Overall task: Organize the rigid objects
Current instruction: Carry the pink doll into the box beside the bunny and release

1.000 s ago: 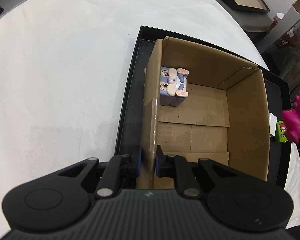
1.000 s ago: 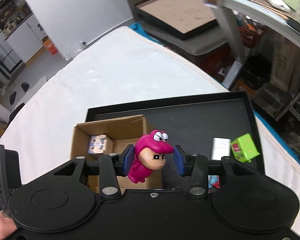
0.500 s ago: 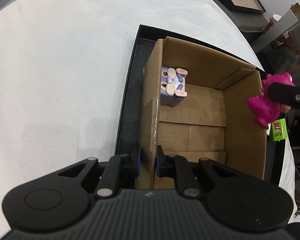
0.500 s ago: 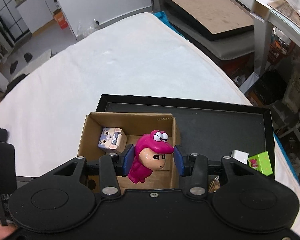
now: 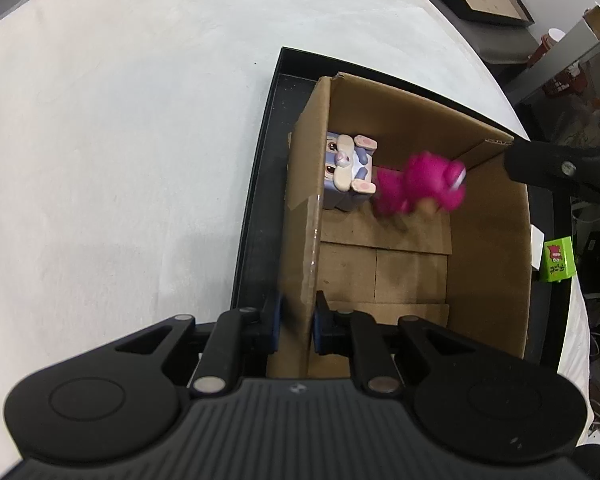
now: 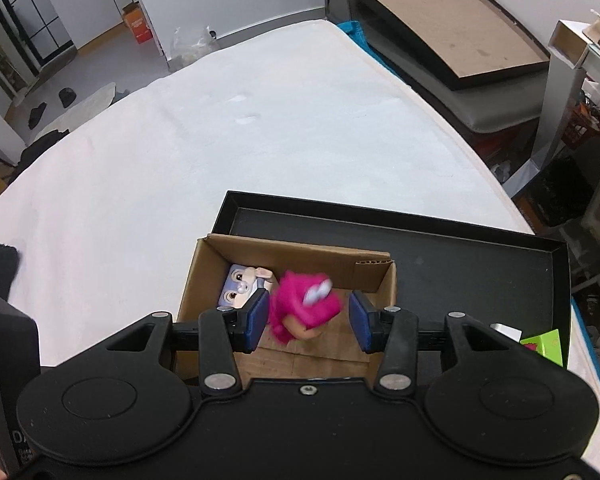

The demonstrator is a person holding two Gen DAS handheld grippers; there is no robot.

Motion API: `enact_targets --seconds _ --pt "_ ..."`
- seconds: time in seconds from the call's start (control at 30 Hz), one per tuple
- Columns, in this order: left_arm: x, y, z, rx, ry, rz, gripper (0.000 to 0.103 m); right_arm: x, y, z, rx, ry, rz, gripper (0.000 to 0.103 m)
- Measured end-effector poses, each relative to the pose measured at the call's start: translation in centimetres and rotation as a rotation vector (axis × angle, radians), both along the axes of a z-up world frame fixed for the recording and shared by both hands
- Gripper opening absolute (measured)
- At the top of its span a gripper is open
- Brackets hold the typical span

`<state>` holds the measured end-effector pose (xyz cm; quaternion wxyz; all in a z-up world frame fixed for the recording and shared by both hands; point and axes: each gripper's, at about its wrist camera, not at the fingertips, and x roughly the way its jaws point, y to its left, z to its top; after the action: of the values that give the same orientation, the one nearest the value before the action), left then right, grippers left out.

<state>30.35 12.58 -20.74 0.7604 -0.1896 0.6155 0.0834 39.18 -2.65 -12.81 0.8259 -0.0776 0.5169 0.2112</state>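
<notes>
My left tongs [image 5: 296, 322] stay pinched on the cardboard box [image 5: 488, 216] wall while my right tongs [image 6: 308, 320], jaws just opening, release the blurred pink figure [image 6: 304, 306] inside at the bunny cube's [image 6: 240, 286] three o'clock.

The right tongs [image 6: 307, 321] have been carried from beside the tray to a place above the open cardboard box [image 5: 496, 248]. Their jaws have just been opened, and the pink figure [image 6: 304, 306] is no longer pressed by the pads. It is seen blurred between them, inside the box, just beside the bunny cube [image 5: 346, 166].
</notes>
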Motion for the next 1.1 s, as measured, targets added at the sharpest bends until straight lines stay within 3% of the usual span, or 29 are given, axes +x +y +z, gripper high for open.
enact_targets --seconds 0.2,0.33,0.47,0.53,0.6,0.7,0.97,1.1 --pt "0.2 -0.2 0.1 0.011 0.008 0.004 0.014 -0.8 -2.8 0.9 0.030 -0.010 -0.031 0.050" --pt "0.1 -1.0 0.9 0.078 0.003 -0.025 0.016 -1.3 -5.8 1.5 0.062 -0.017 -0.061 0.053" --pt "0.1 -1.2 1.4 0.097 0.021 -0.019 0.018 -1.6 -8.4 1.3 0.081 -0.008 -0.096 0.053" --pt "0.1 -1.4 1.7 0.113 0.025 -0.018 0.023 -1.6 -9.5 1.0 0.089 0.004 -0.108 0.054" --pt "0.0 -1.7 2.0 0.123 0.025 -0.015 0.039 -1.7 -10.6 0.7 0.106 0.019 -0.119 0.056" --pt "0.0 -2.5 2.6 0.149 0.014 -0.031 0.054 -1.9 -11.9 0.1 0.110 0.023 -0.134 0.059" --pt "-0.2 -3.8 3.0 0.202 0.029 -0.033 0.069 -2.2 -15.5 -1.8 0.151 0.062 -0.175 0.060" --pt "-0.3 -4.4 2.9 0.220 0.043 -0.032 0.070 -2.1 -17.1 -3.4 0.164 0.089 -0.201 0.060"
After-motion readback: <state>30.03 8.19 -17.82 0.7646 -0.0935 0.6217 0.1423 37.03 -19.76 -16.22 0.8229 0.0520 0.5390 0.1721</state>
